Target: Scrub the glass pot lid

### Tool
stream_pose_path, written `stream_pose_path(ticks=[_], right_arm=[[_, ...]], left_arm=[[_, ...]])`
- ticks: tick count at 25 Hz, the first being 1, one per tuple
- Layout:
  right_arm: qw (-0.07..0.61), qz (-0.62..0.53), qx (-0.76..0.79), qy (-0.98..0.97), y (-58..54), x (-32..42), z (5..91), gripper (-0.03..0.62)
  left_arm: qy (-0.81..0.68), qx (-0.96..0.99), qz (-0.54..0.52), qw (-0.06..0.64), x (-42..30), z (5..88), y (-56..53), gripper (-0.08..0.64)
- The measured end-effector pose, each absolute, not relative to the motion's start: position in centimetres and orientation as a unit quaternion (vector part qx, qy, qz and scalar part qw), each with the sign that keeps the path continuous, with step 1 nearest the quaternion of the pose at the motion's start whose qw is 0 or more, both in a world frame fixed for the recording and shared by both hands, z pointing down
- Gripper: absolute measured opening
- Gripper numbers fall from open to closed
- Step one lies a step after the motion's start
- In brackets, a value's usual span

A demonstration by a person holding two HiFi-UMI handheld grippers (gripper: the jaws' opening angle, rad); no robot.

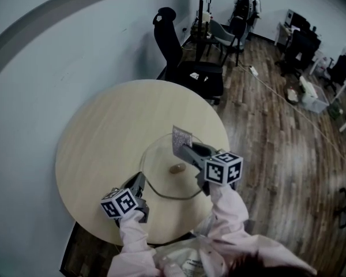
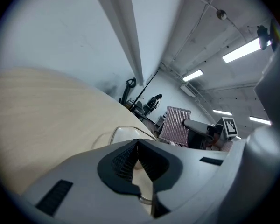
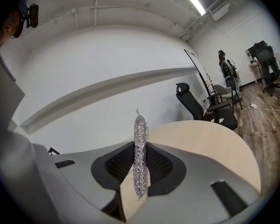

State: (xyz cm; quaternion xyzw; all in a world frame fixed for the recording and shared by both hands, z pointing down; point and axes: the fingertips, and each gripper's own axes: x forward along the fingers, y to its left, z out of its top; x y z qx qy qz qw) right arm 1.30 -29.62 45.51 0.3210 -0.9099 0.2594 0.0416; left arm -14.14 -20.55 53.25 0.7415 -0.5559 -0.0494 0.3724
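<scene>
Scrubber (image 1: 181,137), clamped in the right hand-held gripper (image 1: 184,149), hovers over the lid's (image 1: 161,182) far-right rim; the left hand-held gripper (image 1: 139,181), jaws together, sits at its near-left rim.

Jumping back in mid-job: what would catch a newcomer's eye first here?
First, the glittering metallic scrub pad, pinched upright in the right claw at the far side of the glass pot lid. The lid lies flat on the round table, on the person's side of it. The left claw is shut at the lid's near-left rim.
</scene>
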Motion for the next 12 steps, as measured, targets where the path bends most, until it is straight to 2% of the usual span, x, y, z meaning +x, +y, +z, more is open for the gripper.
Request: stream_pose_path(ticks=[10, 12], right_arm=[[0.089, 0.272, 0.338, -0.897, -31.8, 0.8, 47.9, 0.074], [0.099, 0.272, 0.338, -0.895, -32.1, 0.8, 48.0, 0.074]], left_arm=[[-0.533, 0.742, -0.068, 0.400, -15.1, 55.7, -21.1, 0.009], [-0.532, 0.738, -0.075, 0.407, -15.3, 56.1, -21.0, 0.031]])
